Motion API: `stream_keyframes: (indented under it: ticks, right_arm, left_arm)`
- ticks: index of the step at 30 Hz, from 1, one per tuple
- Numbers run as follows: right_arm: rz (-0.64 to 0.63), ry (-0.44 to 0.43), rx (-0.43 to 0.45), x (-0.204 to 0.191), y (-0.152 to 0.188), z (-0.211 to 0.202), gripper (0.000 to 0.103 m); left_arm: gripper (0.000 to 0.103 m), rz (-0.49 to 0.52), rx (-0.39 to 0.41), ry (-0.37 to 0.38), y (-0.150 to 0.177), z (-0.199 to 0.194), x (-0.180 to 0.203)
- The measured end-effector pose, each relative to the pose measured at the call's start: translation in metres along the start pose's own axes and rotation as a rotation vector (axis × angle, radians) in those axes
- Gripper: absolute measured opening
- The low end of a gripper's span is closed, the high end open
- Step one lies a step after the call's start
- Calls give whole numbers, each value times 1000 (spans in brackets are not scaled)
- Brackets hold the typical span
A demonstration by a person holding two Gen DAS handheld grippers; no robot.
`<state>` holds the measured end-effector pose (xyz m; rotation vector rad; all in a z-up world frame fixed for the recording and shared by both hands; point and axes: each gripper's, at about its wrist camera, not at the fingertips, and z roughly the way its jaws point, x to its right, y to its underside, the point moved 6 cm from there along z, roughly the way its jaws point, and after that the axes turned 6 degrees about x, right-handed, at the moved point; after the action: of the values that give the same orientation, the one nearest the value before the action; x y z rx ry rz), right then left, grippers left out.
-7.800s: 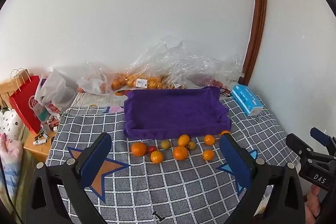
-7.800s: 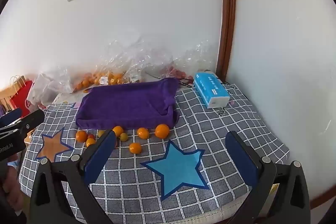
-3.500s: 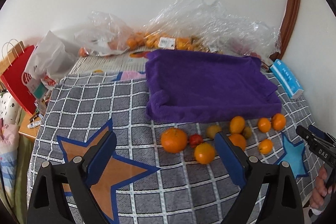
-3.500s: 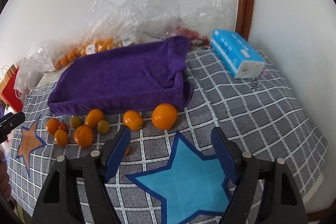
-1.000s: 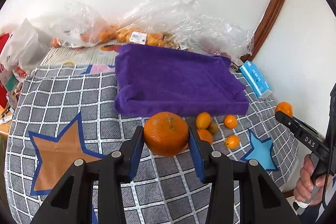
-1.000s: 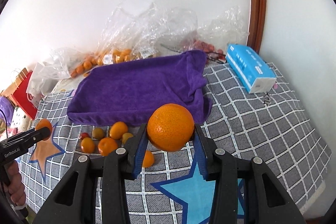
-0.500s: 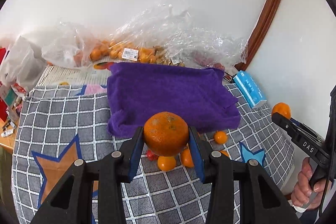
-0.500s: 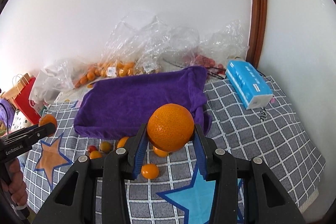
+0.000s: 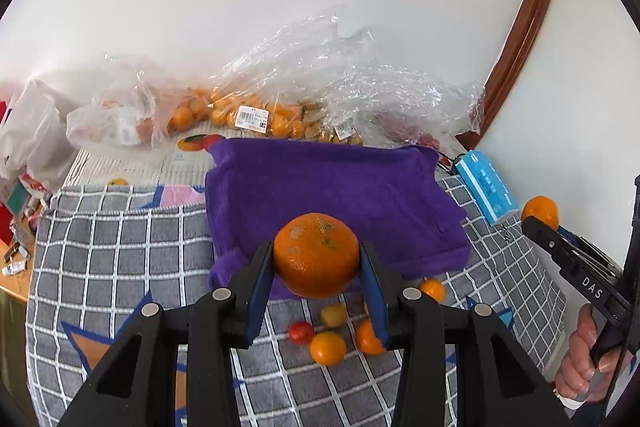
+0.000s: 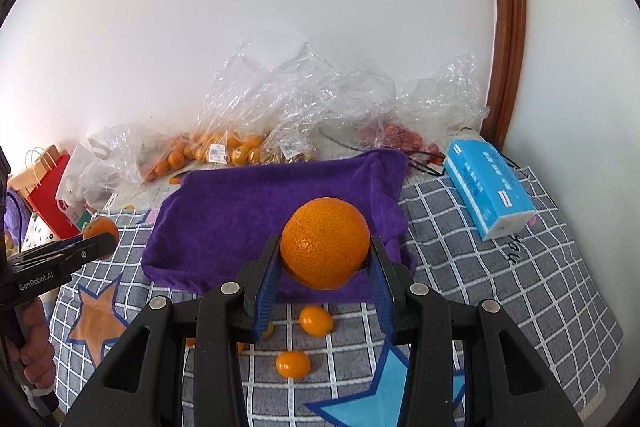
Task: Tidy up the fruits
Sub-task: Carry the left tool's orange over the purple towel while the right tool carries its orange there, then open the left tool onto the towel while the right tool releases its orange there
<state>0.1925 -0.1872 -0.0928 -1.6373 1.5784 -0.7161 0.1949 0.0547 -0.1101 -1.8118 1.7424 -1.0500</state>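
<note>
My left gripper (image 9: 316, 259) is shut on a speckled orange (image 9: 316, 254), held in the air above the front edge of the purple towel (image 9: 328, 187). My right gripper (image 10: 325, 247) is shut on a larger orange (image 10: 325, 242), also lifted over the purple towel (image 10: 260, 203). On the checked cloth in front of the towel lie several small oranges (image 9: 328, 347) (image 10: 316, 321), a yellow fruit (image 9: 333, 315) and a small red fruit (image 9: 301, 332). The right gripper with its orange (image 9: 540, 211) shows at the right edge of the left wrist view. The left gripper's orange (image 10: 100, 229) shows at the left of the right wrist view.
Clear plastic bags (image 9: 280, 99) with oranges and other fruit lie along the wall behind the towel. A blue tissue pack (image 10: 486, 189) sits at the right. A red paper bag (image 10: 52, 195) and white bags (image 9: 28, 143) stand at the left. A hand (image 9: 586, 359) grips the right handle.
Both grippers have risen with their oranges and drawn back slightly; the table looks smaller and further below. The loose fruit has slid under the fingers in both views.
</note>
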Motion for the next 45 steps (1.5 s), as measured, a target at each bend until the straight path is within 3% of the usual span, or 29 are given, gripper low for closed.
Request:
stream_keyframes:
  ticks: [15, 32, 45]
  right_arm:
    - [-2, 8, -37, 8, -11, 66, 42]
    - [11, 1, -130, 33, 5, 173, 42]
    - [15, 0, -202, 36, 21, 203, 42]
  left_arm:
    - [40, 8, -25, -7, -28, 58, -13]
    - [40, 24, -145, -17, -24, 161, -14]
    - [40, 36, -186, -19, -19, 182, -15]
